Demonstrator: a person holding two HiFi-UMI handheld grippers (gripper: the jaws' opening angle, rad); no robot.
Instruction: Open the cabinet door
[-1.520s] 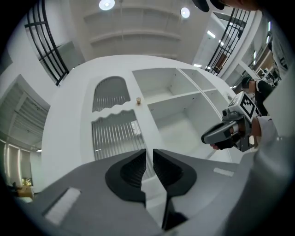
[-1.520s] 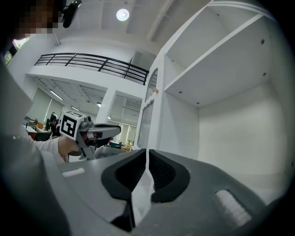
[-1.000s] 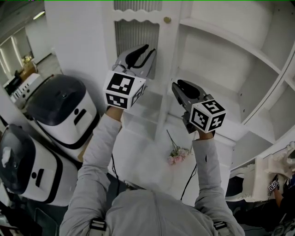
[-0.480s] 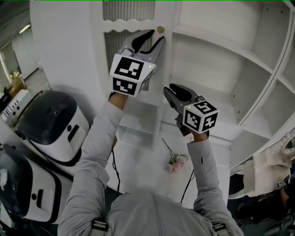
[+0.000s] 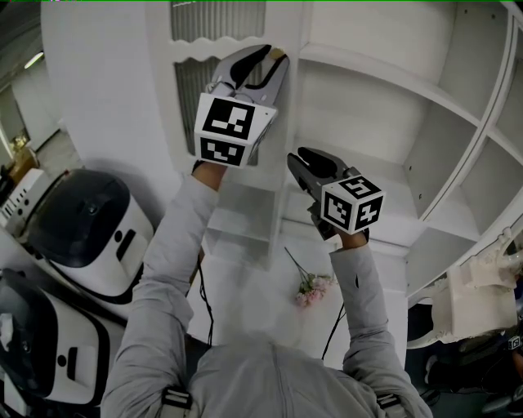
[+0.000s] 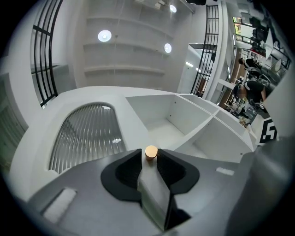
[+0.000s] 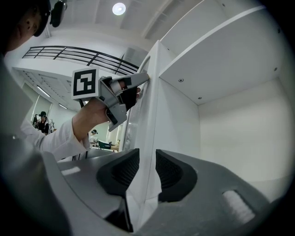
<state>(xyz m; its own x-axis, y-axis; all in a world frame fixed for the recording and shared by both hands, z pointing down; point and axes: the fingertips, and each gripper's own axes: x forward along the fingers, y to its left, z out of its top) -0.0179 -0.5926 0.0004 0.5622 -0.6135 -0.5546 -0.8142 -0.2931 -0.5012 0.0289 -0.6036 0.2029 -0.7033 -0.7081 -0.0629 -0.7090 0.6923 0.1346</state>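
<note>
The white cabinet door with a ribbed panel stands ajar, a brass knob on its right stile. My left gripper points up at it. In the left gripper view the knob sits between the jaw tips, which have just been closing and touch it on both sides. My right gripper is lower, at the door's free edge. In the right gripper view that edge fills the gap between the jaws. These have just been opening slightly, and both pads still lie against it.
Open white shelves lie to the right of the door. Two white-and-black round appliances stand at the left. A sprig of pink flowers lies on the white surface below the grippers.
My left gripper has risen from below the knob up to it, and the knob now sits between its tips. The right gripper has stayed at the door's edge.
</note>
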